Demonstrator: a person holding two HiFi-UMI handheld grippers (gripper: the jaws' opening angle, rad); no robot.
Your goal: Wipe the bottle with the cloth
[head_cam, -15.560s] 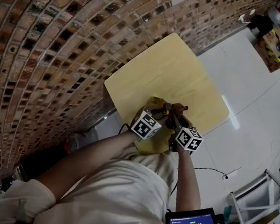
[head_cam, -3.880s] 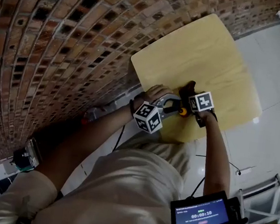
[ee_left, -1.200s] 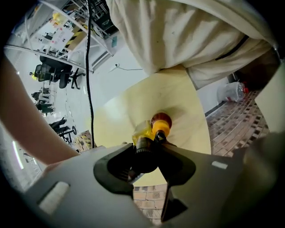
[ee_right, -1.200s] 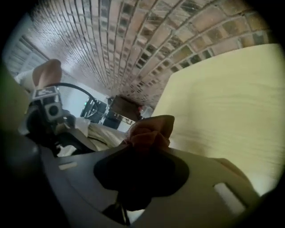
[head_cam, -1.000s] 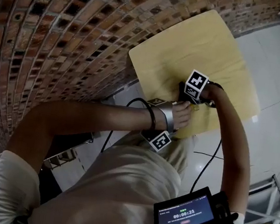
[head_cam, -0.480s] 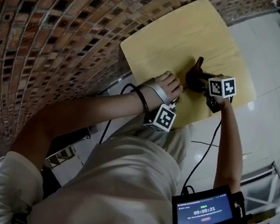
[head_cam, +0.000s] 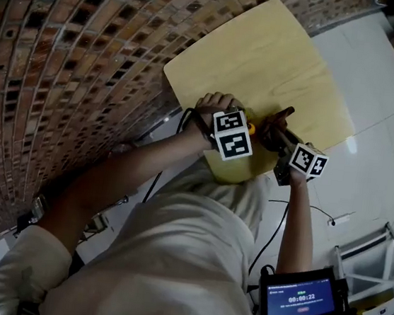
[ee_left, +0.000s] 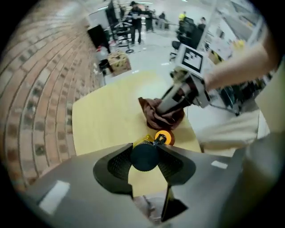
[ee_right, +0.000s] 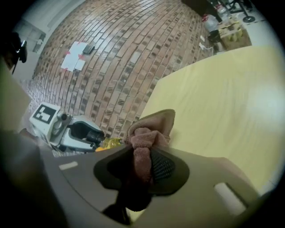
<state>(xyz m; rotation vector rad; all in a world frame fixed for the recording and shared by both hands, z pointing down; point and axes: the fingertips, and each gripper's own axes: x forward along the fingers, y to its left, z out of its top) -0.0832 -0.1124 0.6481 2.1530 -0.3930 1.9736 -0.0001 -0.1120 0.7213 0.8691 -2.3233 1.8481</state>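
Wall: a brick wall (head_cam: 68, 45) fills the head view at 10 o'clock from the table.
Table: 1 yellow table (head_cam: 267, 48) stands next to the wall, and its far half is bare.
Person: 2 arms reach to the near edge of the table, 1 tool in each hand.
Left gripper: the left gripper (head_cam: 249, 130) points down over the near edge of the table. Its 2 jaws are partly closed and squeeze the bottle's round black end.
Right gripper: the right gripper (ee_right: 142, 164) is at 3 o'clock from the left one in the head view. Its 2 jaws pinch the cloth tight.
Cloth: the brown cloth (ee_right: 149, 129) sticks out of the right jaws in a bunch. In the left gripper view it sits at 12 o'clock from the bottle, just beside it.
Bottle: the yellow bottle (ee_left: 144, 156) is held in the left jaws, above the table.
Ring: 1 orange ring (ee_left: 164, 137) sits at 1 o'clock from the black end, between the bottle and the cloth.
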